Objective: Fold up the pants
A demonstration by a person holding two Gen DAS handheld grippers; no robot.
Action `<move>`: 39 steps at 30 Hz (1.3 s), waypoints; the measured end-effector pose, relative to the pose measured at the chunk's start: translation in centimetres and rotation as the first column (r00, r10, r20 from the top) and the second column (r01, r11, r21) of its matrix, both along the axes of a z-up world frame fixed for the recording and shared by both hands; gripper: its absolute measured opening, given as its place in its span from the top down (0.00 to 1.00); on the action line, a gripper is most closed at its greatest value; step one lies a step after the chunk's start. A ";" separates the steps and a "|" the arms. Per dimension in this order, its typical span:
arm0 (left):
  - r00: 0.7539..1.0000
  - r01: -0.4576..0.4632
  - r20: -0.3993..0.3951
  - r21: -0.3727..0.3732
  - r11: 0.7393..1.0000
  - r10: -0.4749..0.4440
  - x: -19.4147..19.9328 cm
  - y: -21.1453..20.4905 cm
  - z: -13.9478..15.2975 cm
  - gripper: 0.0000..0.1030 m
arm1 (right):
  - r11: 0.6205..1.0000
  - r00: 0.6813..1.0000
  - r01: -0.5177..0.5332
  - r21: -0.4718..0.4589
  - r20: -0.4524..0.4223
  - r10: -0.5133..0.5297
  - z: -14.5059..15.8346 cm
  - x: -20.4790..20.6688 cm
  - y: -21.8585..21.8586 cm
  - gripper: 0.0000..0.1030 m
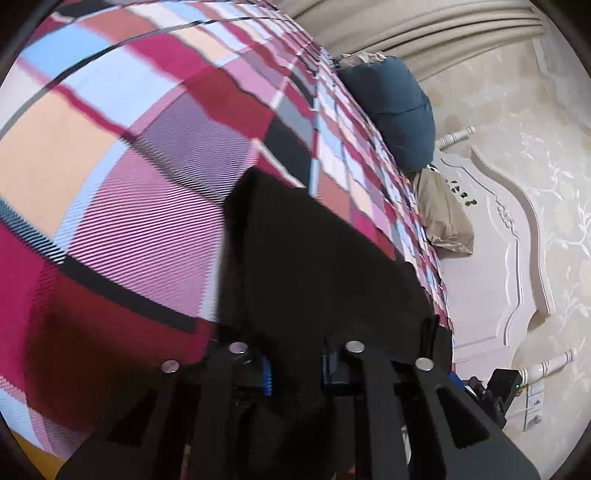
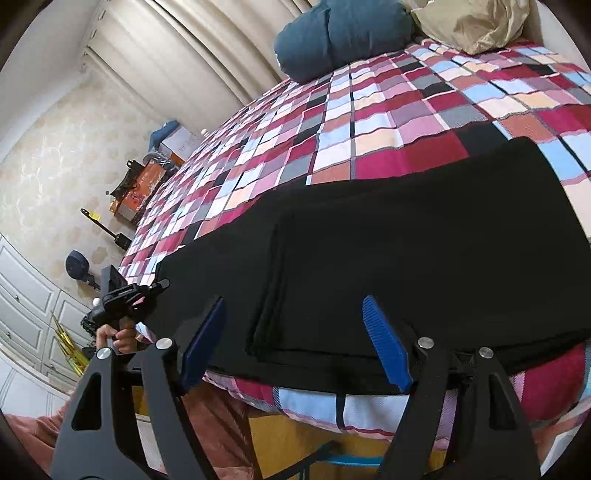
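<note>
Black pants [image 2: 424,240] lie folded in layers along the near edge of a plaid bed. My right gripper [image 2: 293,301] hangs open just over their near edge, blue fingers [image 2: 386,343] spread wide and pressing on nothing. At the pants' left end, a hand [image 2: 114,336] holds my left gripper [image 2: 159,286] against the cloth. In the left wrist view the black pants [image 1: 314,258] run straight out from between the jaws of the left gripper [image 1: 297,373]. It is shut on the cloth, which hides most of its blue pads [image 1: 267,376].
The plaid bedspread [image 2: 369,110] covers the whole bed. A blue pillow [image 2: 340,33] and a beige pillow [image 2: 476,22] lie at its far end by a white headboard [image 1: 491,258]. Boxes and clutter [image 2: 140,188] and a white cabinet [image 2: 26,302] stand at the far side.
</note>
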State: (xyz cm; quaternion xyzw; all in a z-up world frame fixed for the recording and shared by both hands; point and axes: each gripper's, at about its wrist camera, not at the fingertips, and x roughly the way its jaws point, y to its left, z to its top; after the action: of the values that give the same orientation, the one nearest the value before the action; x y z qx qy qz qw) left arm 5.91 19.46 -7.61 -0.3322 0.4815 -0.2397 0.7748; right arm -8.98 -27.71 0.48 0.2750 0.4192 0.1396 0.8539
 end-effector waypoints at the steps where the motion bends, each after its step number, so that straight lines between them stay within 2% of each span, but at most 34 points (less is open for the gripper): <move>1: 1.000 0.002 0.005 -0.015 1.000 -0.002 -0.1 -0.2 0.7 0.85 | 1.000 1.000 0.005 -0.005 0.004 -0.005 0.1 -0.1 -0.1 0.27; 4: 0.998 0.025 0.061 -0.053 0.998 -0.022 -0.4 -1.3 3.5 0.86 | 1.000 1.000 0.013 -0.004 0.014 -0.013 0.3 -0.4 -0.4 0.27; 9: 0.984 0.092 0.156 -0.031 0.995 -0.086 -0.3 -5.4 9.0 0.86 | 0.999 0.999 0.037 0.006 0.024 -0.037 0.4 -0.9 -1.2 0.27; 13: 0.966 0.154 0.210 0.012 0.988 -0.153 -0.1 -10.3 12.9 0.86 | 0.998 0.998 0.053 0.027 0.036 -0.054 0.3 -1.8 -2.0 0.27; 18: 0.938 0.229 0.245 0.089 0.969 -0.244 0.0 -17.3 16.0 0.86 | 0.995 0.995 0.081 0.054 0.047 -0.084 0.1 -3.2 -3.4 0.27; 23: 0.912 0.298 0.250 0.141 0.944 -0.326 0.4 -23.3 16.8 0.86 | 0.991 0.991 0.116 0.073 0.060 -0.120 0.0 -4.5 -5.0 0.27; 29: 0.884 0.365 0.227 0.209 0.907 -0.408 0.3 -30.3 16.1 0.86 | 0.979 0.981 0.174 0.104 0.071 -0.182 -0.4 -6.2 -7.7 0.27; 35: 0.865 0.427 0.174 0.236 0.873 -0.471 0.0 -36.0 13.4 0.86 | 0.969 0.973 0.211 0.129 0.067 -0.221 -1.0 -7.3 -9.5 0.26; 39: 0.859 0.432 0.156 0.291 0.854 -0.487 -0.5 -38.9 11.6 0.86 | 0.964 0.970 0.224 0.143 0.059 -0.234 -1.6 -7.7 -10.4 0.26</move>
State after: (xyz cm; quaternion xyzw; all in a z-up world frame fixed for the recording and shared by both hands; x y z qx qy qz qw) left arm 5.41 -19.44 3.98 -0.0790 0.4825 -0.3933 0.7786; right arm -16.66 -38.13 -1.12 0.3737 0.3417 0.0782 0.8588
